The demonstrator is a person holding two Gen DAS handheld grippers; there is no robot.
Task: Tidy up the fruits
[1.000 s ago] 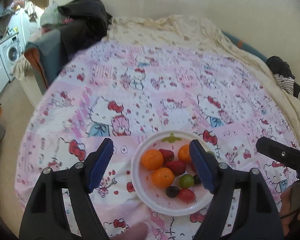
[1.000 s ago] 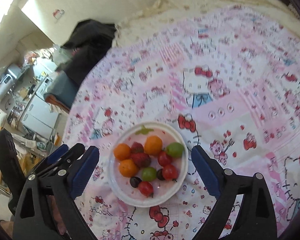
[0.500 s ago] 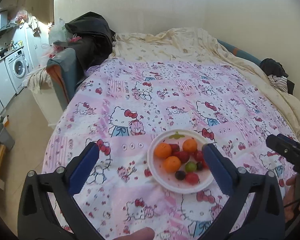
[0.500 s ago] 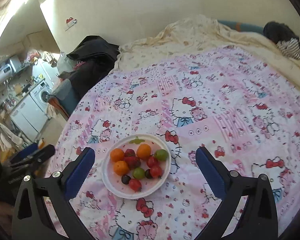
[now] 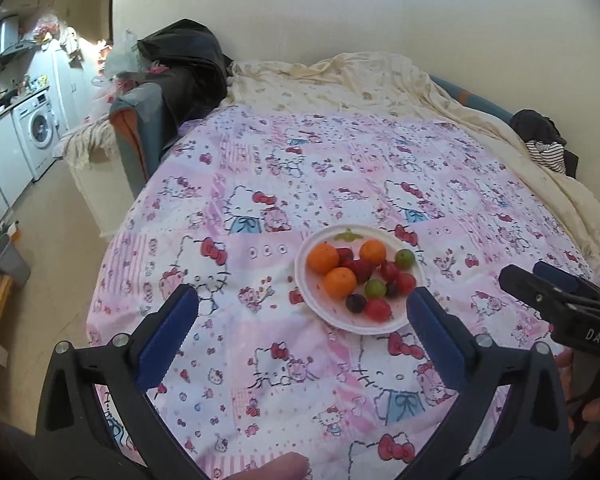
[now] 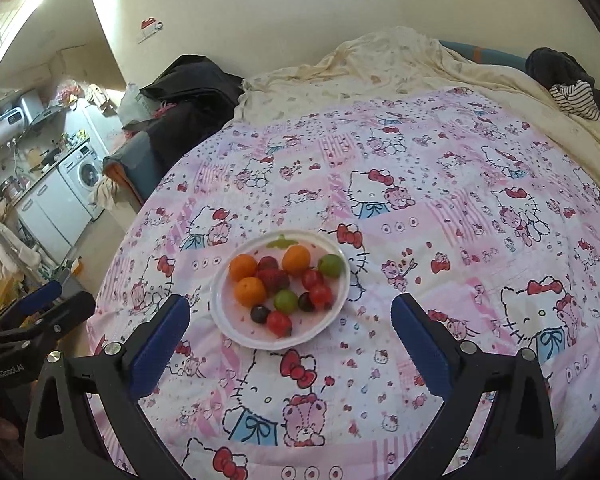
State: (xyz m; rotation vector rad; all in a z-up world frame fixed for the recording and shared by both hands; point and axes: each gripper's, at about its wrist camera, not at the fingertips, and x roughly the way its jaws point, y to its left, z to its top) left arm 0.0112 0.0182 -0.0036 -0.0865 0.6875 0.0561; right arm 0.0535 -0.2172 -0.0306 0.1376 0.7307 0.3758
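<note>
Both hand-held grippers, left (image 5: 302, 316) and right (image 6: 290, 320), have drawn back from the plate (image 6: 236, 330), jaws just opened wide, empty; next, picking a fruit (image 6: 250, 291) calls for reaching back in.

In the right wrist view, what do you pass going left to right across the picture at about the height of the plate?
Left gripper → white plate of fruit → bare patterned bedcover, out to the right edge.
</note>
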